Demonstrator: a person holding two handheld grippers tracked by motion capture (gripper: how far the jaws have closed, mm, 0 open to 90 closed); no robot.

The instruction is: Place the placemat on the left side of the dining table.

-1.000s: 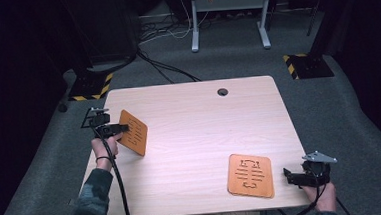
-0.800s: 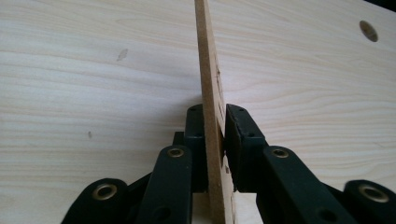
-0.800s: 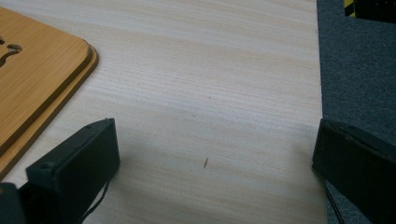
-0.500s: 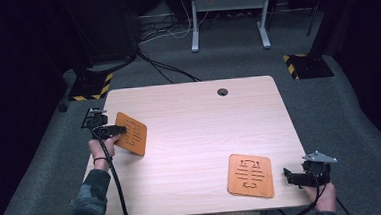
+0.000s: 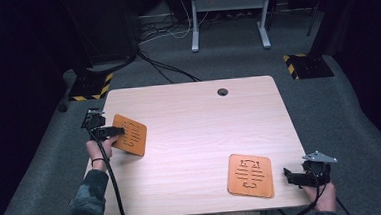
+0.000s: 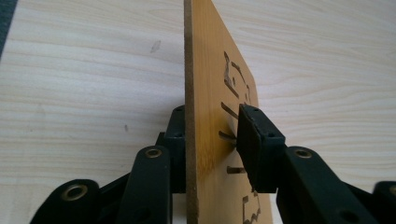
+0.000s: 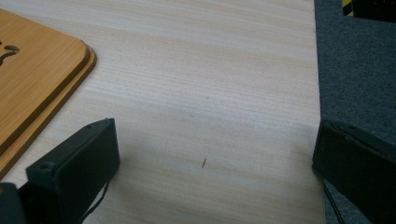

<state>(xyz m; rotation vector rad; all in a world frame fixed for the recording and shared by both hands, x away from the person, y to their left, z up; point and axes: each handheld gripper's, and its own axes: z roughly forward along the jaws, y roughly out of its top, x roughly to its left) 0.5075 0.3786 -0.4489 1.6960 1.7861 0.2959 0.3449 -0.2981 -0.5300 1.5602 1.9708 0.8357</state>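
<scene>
The left gripper (image 5: 114, 130) sits near the left edge of the table (image 5: 189, 122), and its two black jaws are closed on an orange board (image 5: 130, 134). In the left gripper view the board (image 6: 210, 93) stands on edge between the jaws, one pad pressed flat on each face. Its thin brown edge faces the camera and its length runs straight away from the gripper over the tabletop (image 6: 84, 70). The face turned to the right in that view carries cut-out slots. In the high view the board looks tilted, with its near left edge in the jaws and its far corner pointing toward the middle of the table. Whether its lower edge touches the wood cannot be told.

A second orange board (image 5: 250, 175) lies flat near the front right corner of the table, well apart from the first. It is roughly square with rounded corners, and its slot pattern faces up. In the right gripper view its rounded corner (image 7: 42, 70) appears at the upper left, and it seems to be made of two layers stacked together.

The right gripper (image 5: 295, 177) is at the table's right front edge, just beside this flat board but not touching it. Its jaws are spread wide with nothing between them. One jaw is over the wood and the other is out past the table edge, above the grey carpet (image 7: 355, 60).
</scene>
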